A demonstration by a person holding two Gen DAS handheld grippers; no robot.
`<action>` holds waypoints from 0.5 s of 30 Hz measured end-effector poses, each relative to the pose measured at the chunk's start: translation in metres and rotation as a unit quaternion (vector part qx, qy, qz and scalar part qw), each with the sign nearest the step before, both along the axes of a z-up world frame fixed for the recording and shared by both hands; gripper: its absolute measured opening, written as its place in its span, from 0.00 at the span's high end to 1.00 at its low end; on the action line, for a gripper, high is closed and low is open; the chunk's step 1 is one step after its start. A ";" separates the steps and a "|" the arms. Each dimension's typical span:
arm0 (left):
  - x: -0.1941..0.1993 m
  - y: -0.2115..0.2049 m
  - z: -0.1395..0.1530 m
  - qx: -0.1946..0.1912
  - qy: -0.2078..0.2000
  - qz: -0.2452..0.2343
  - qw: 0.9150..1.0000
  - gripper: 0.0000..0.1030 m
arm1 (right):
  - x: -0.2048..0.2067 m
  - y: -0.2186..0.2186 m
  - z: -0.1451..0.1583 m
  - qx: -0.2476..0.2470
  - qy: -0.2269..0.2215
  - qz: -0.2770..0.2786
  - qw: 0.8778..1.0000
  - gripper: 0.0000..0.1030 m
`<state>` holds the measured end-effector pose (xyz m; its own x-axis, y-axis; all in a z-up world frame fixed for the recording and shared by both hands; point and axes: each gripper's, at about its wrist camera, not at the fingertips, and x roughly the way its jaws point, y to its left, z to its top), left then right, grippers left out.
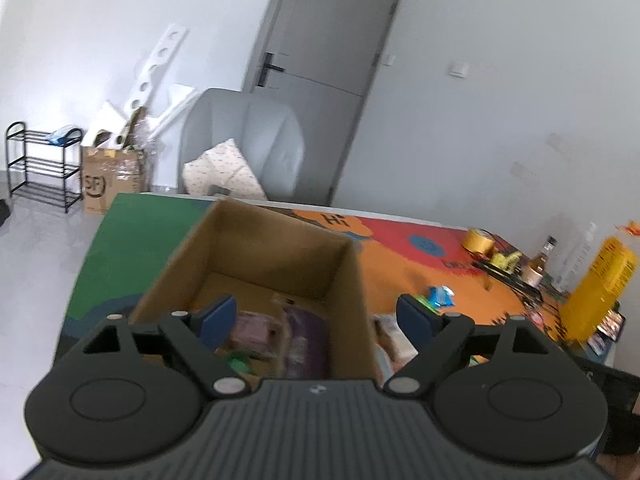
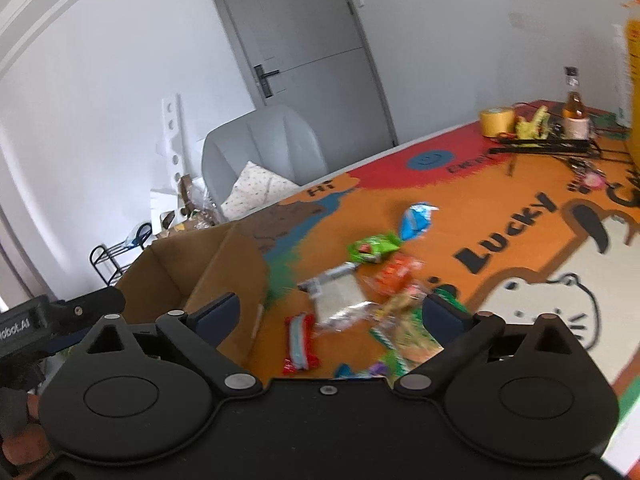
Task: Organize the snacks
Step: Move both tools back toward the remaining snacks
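An open cardboard box (image 1: 280, 248) stands on the colourful tablecloth, with purple and pink snack packets (image 1: 304, 340) lying inside. My left gripper (image 1: 316, 316) hangs open above the box's near edge, nothing between its blue pads. In the right wrist view the same box (image 2: 224, 272) is at the left. Several loose snacks lie to its right: a red packet (image 2: 300, 344), a clear packet (image 2: 340, 296), an orange packet (image 2: 396, 272), a green packet (image 2: 372, 248) and a blue packet (image 2: 416, 216). My right gripper (image 2: 332, 316) is open over these snacks, holding nothing.
A yellow tape roll (image 2: 496, 120), a bottle (image 2: 574, 112), a black rack (image 2: 544, 144) and a tall yellow container (image 1: 600, 288) crowd the table's far right. A grey chair (image 1: 248, 140) with a cushion stands behind the table. The left gripper's body (image 2: 60, 316) shows at the right view's left edge.
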<state>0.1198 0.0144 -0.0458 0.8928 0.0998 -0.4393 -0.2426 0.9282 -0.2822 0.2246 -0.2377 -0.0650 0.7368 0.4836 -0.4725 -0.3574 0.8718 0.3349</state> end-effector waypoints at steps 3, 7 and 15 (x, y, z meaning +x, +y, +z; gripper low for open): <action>-0.001 -0.014 0.000 0.002 0.000 -0.017 1.000 0.16 | -0.003 -0.017 -0.002 0.003 0.002 -0.013 1.000 0.04; -0.001 -0.033 0.001 0.007 -0.002 -0.036 0.999 0.16 | -0.005 -0.035 -0.006 0.010 0.004 -0.026 1.000 0.04; 0.001 -0.068 -0.007 0.015 0.004 -0.063 0.998 0.16 | -0.009 -0.064 -0.017 0.018 0.009 -0.036 0.999 0.04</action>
<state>0.1206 -0.0531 -0.0525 0.8952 0.0008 -0.4456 -0.1262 0.9595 -0.2519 0.2151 -0.3020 -0.0824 0.7621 0.4469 -0.4686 -0.2884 0.8822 0.3723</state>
